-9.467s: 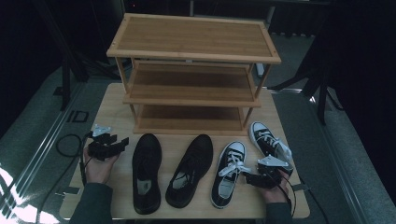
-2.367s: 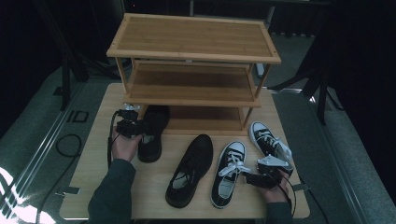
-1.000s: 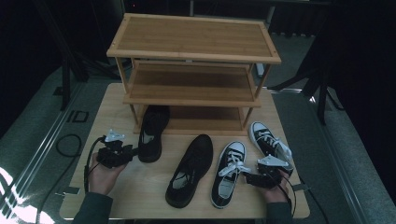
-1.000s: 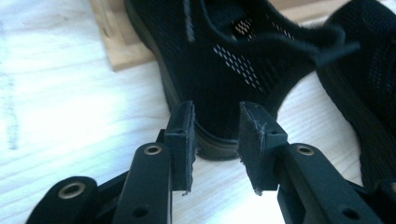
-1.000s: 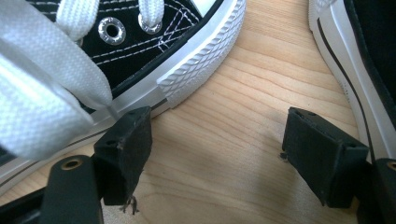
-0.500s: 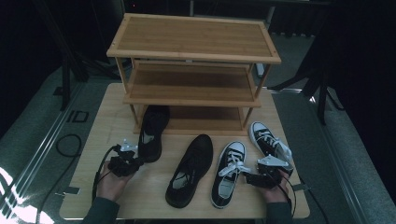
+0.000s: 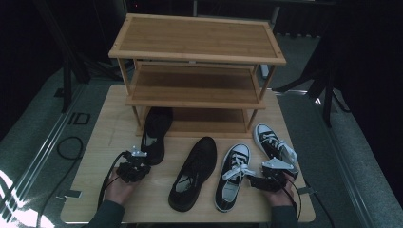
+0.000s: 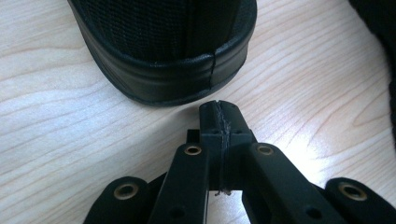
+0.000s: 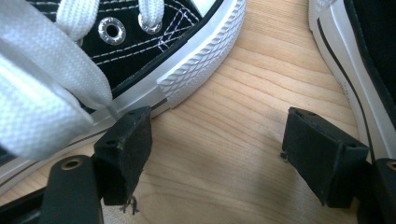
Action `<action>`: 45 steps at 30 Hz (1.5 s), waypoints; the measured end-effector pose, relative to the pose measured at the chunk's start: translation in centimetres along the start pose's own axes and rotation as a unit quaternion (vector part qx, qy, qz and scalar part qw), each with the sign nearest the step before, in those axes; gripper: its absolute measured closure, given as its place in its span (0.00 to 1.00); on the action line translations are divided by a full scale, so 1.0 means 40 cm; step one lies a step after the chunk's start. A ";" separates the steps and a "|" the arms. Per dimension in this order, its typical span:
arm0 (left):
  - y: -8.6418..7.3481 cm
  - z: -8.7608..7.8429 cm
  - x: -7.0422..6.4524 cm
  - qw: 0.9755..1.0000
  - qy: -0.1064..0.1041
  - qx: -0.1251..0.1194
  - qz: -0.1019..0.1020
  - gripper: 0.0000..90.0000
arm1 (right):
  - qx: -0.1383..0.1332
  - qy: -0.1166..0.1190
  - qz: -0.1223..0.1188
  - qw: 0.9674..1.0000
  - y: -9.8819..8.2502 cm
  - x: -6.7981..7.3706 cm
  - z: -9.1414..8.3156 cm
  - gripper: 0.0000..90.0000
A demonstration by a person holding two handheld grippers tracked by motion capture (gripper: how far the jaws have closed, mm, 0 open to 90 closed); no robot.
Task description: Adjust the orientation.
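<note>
Left hand-held gripper (image 7: 134, 166) sat low on the desk (image 7: 95, 142) at near left, jaws pressed together with nothing between them; they had just been closing. In the left gripper view its tips (image 8: 219, 114) were two flat black blocks meeting along a thin seam, a frayed thread at the joint, stopped just short of the rounded heel of the left black shoe (image 8: 163, 51). That heel had a smooth, ribbed rubber band under a finely woven black upper. In the high view this shoe (image 7: 154, 133) lay with its toe under the lowest shelf of the rack (image 7: 197, 47), heel pointing near.

Rack: three tiers of pale slatted wood, raised rim on the top tier, standing at the far side of the desk. Desk top: light wood with wavy grain.

The second black shoe (image 7: 192, 173) lay at centre, long and matte. To its right were two black canvas sneakers (image 7: 233, 175) with white soles and flat woven white laces.

Right hand-held gripper (image 7: 266, 180) rested at near right, jaws spread wide and holding nothing. In the right gripper view its left pad (image 9: 123, 154) touched the ridged white rubber rim of one sneaker (image 9: 154, 51); metal eyelets and white stitching were visible.
</note>
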State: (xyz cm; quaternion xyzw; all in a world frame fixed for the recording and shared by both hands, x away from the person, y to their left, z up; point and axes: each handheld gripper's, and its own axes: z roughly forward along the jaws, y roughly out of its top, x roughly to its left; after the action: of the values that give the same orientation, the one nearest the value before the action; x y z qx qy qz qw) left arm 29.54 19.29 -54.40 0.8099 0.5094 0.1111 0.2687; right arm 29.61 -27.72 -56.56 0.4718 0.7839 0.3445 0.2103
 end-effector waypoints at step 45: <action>0.081 0.032 0.015 0.999 0.018 -0.011 -0.045 0.99 | -0.001 0.000 -0.001 1.000 0.000 0.000 0.001 0.27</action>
State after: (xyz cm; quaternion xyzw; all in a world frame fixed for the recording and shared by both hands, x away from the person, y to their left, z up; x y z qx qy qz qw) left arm 32.88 18.32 -53.75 0.7808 0.5493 0.1191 0.2730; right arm 29.63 -27.72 -56.58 0.4708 0.7839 0.3453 0.2113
